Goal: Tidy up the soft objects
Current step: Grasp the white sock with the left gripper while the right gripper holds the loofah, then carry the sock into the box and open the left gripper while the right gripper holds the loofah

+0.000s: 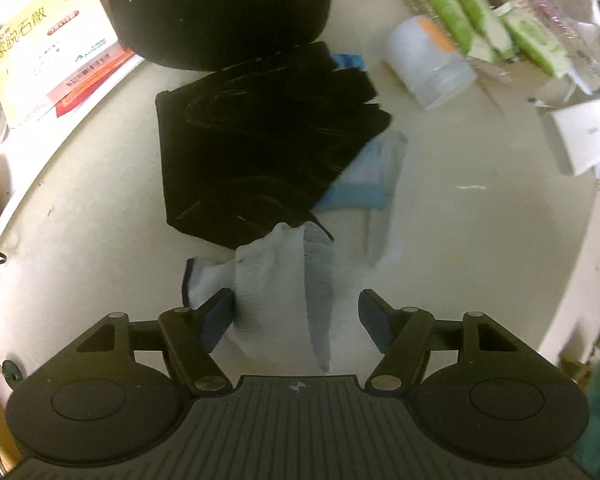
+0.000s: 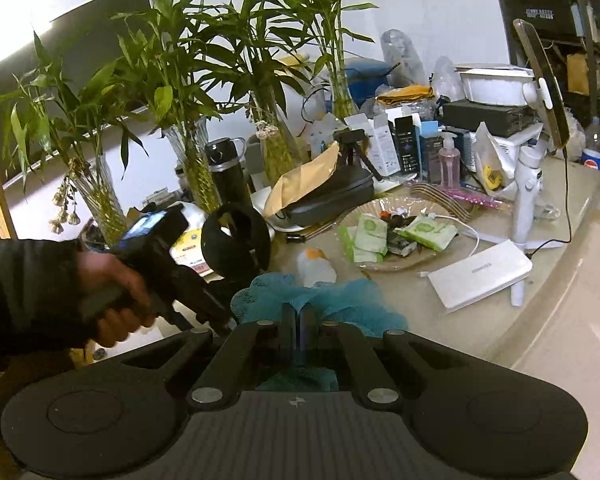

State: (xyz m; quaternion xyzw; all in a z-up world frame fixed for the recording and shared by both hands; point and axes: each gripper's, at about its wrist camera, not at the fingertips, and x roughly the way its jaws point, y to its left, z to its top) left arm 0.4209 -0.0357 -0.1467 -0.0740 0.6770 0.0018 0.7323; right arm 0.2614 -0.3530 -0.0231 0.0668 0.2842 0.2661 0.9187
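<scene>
The left gripper [image 1: 296, 314] points down at a pale round table [image 1: 460, 240], its jaws apart. A white sock [image 1: 284, 280] lies bunched on the table between the two fingers, much nearer the left-hand finger [image 1: 220, 314], which seems to touch its edge; the right-hand finger stands clear of it. Just beyond the sock lies a black glove [image 1: 260, 140] over a light blue cloth [image 1: 360, 184], and past that a black cap [image 1: 220, 8]. The right gripper [image 2: 299, 320] is closed tight on a teal mesh sponge [image 2: 340, 304], which bulges out on both sides of the pressed-together fingers above the table. The person's left hand [image 2: 116, 296] shows in the right wrist view, gripping the handle of the other tool.
</scene>
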